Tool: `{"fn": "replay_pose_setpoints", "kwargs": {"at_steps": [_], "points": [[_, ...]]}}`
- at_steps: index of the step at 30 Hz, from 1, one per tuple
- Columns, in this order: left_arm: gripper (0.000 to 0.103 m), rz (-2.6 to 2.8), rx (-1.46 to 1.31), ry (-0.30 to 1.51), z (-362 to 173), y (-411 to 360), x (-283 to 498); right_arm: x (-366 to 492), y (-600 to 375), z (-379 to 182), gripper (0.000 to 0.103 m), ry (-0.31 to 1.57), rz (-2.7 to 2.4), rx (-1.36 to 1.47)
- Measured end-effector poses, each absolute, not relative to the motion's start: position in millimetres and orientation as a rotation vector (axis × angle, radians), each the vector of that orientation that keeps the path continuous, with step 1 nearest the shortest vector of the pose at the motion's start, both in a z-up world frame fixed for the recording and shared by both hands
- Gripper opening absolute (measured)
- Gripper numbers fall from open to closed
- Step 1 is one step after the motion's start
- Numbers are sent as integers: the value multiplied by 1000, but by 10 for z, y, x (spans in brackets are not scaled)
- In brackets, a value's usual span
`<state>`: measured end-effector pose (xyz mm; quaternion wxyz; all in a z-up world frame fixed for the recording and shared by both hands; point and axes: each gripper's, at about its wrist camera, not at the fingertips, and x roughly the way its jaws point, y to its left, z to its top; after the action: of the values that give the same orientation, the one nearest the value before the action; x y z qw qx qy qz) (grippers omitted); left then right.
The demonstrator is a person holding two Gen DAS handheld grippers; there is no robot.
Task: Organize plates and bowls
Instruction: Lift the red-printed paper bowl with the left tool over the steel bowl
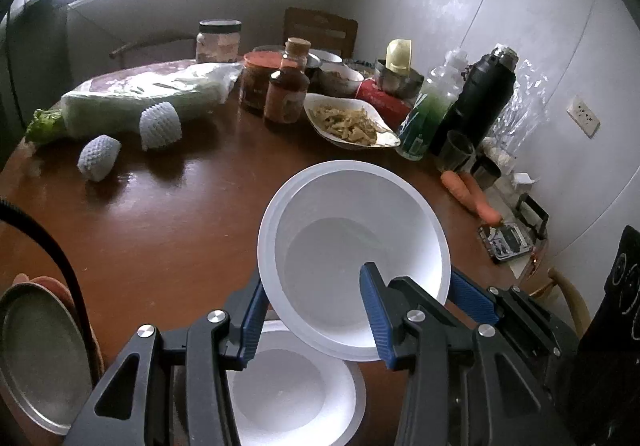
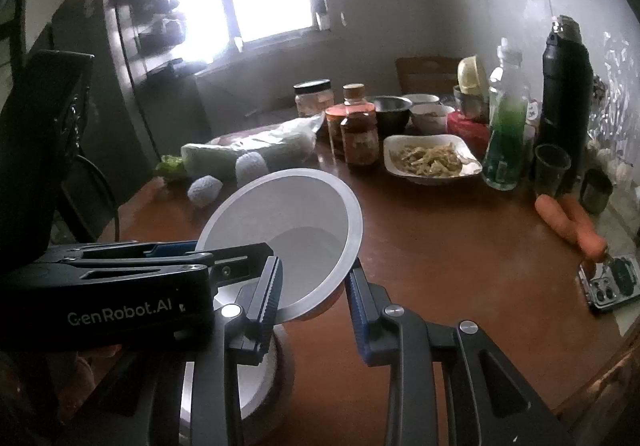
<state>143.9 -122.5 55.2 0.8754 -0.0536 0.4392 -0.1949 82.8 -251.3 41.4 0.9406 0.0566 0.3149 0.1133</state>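
A white plastic bowl (image 1: 352, 246) is held tilted above the brown table, over a second white bowl (image 1: 296, 390) that rests on the table. In the left wrist view, one blue finger (image 1: 374, 314) is inside the bowl; a second gripper's blue finger (image 1: 474, 294) sits outside its right rim, and another finger (image 1: 254, 320) sits outside at the left. In the right wrist view the same bowl (image 2: 288, 238) sits between my right gripper's (image 2: 314, 290) fingers, with the left gripper (image 2: 140, 274) reaching in from the left. A metal plate (image 1: 40, 358) lies at the left.
The far table holds a dish of food (image 1: 348, 121), jars and a sauce bottle (image 1: 286, 89), a green bottle (image 1: 432, 113), a black flask (image 1: 476, 101), carrots (image 1: 472, 193), wrapped cabbage (image 1: 140, 97), foam-netted fruit (image 1: 160, 121) and a phone (image 2: 612, 286).
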Motion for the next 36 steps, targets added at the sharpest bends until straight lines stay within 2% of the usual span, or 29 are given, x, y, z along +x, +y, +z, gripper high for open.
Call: {"fn": "replay_pose_setpoints", "kwargs": {"at_steps": [22, 36], "points": [[46, -369, -122, 854, 776, -897, 999, 476, -2207, 618, 33, 594, 285, 76], [46, -336, -110, 873, 705, -782, 797, 270, -2053, 564, 33, 613, 318, 62]]}}
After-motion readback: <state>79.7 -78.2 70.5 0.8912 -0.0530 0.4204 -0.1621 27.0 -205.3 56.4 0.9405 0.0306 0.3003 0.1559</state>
